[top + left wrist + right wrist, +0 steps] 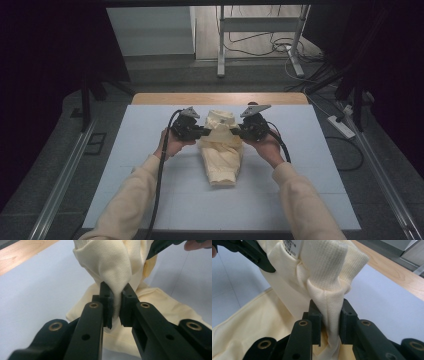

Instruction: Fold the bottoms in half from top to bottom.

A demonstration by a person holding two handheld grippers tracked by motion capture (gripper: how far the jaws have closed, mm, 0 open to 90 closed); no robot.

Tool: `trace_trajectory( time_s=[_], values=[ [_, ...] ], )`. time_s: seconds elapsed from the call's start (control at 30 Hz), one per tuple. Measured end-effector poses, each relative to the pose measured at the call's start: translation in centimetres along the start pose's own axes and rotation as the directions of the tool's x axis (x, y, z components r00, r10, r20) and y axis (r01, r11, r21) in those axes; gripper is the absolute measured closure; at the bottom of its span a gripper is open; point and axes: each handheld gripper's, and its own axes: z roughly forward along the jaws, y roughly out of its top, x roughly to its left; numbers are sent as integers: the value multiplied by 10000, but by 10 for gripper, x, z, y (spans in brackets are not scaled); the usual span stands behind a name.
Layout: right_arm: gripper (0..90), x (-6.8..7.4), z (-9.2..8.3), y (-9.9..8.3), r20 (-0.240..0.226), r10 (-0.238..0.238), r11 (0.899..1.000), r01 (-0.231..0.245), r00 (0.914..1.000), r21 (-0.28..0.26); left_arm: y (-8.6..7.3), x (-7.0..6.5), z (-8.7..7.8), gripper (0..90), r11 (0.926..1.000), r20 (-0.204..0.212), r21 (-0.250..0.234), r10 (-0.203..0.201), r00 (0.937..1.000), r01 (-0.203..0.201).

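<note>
A cream-yellow shirt (220,157) lies bunched in the middle of the white table top (150,130), its ribbed collar toward the far edge. My left gripper (204,131) pinches a fold on the shirt's left side near the collar; the cream cloth (110,265) is squeezed between its black pads (107,302). My right gripper (235,131) grips the opposite side, a thick twisted fold (332,315) clamped between its pads (315,322). The two grippers face each other across the shirt's upper part. The ribbed collar (329,262) rises just beyond the right jaws, with a label beside it.
A wooden strip (220,98) edges the table's far side. Beyond it stand a metal frame (260,30) and loose cables on the floor. A power strip (341,126) lies on the floor at the right. Rails run along both sides of the table.
</note>
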Motion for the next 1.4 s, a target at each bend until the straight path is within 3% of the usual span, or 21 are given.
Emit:
trace_trajectory(
  time_s=[0.7, 0.93, 1.4],
  values=[
    [747, 21, 6, -35, -356, -324, 9992, 332, 9988, 210, -36, -23, 13, 812, 9981, 34, 482, 379, 9993, -380],
    [745, 28, 6, -43, -448, -404, 9990, 411, 9982, 153, -50, -28, 18, 803, 9983, 137, 542, 199, 9997, -206],
    [742, 33, 3, -51, -491, -473, 9988, 477, 9977, 77, -53, -31, 19, 794, 9989, 124, 447, 150, 9998, -156]
  ],
)
